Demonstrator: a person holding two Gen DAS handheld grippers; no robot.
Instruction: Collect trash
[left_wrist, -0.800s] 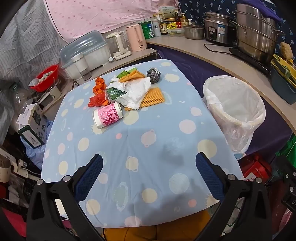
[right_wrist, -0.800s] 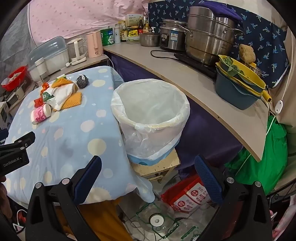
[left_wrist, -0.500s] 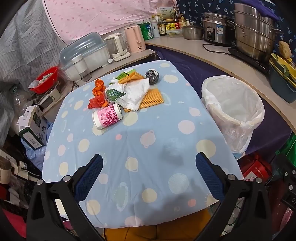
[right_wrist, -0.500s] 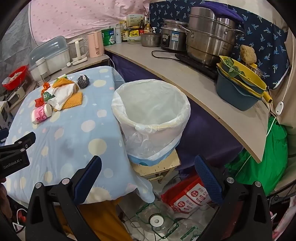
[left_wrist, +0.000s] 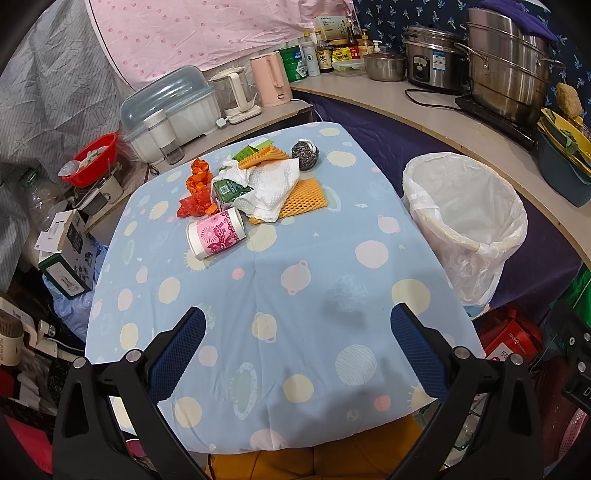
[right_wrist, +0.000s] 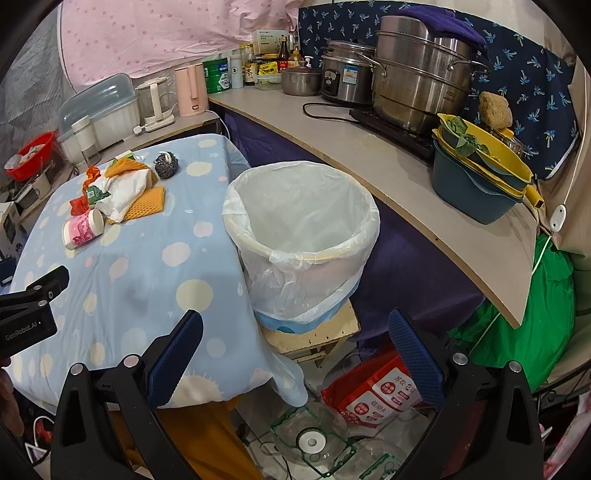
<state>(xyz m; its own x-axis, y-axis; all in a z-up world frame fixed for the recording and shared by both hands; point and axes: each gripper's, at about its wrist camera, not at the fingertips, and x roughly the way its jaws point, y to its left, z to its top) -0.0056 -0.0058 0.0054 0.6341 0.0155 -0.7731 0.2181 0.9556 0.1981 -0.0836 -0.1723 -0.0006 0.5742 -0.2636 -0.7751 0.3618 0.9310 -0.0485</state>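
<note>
A heap of trash lies at the far end of the blue spotted table (left_wrist: 295, 295): a pink paper cup (left_wrist: 216, 236) on its side, a white crumpled tissue (left_wrist: 271, 184), an orange foam net (left_wrist: 303, 199), red-orange wrappers (left_wrist: 197, 188), a green carton (left_wrist: 231, 190) and a steel scourer (left_wrist: 304, 154). A white-lined trash bin (right_wrist: 301, 236) stands on a stool to the right of the table. My left gripper (left_wrist: 297, 350) hovers open over the near table edge, nothing between its fingers. My right gripper (right_wrist: 295, 354) hangs open in front of the bin, empty.
A curved counter (right_wrist: 369, 155) behind the bin carries steel pots (right_wrist: 417, 85), a rice cooker and stacked basins (right_wrist: 476, 184). Kettles and a dish box (left_wrist: 170, 107) stand beyond the table. Boxes crowd the floor at left; a red bag (right_wrist: 376, 391) and glass lids lie below the bin.
Both grippers have drifted only slightly; the trash heap and bin sit a touch lower in view. Nothing was picked up or let go.
</note>
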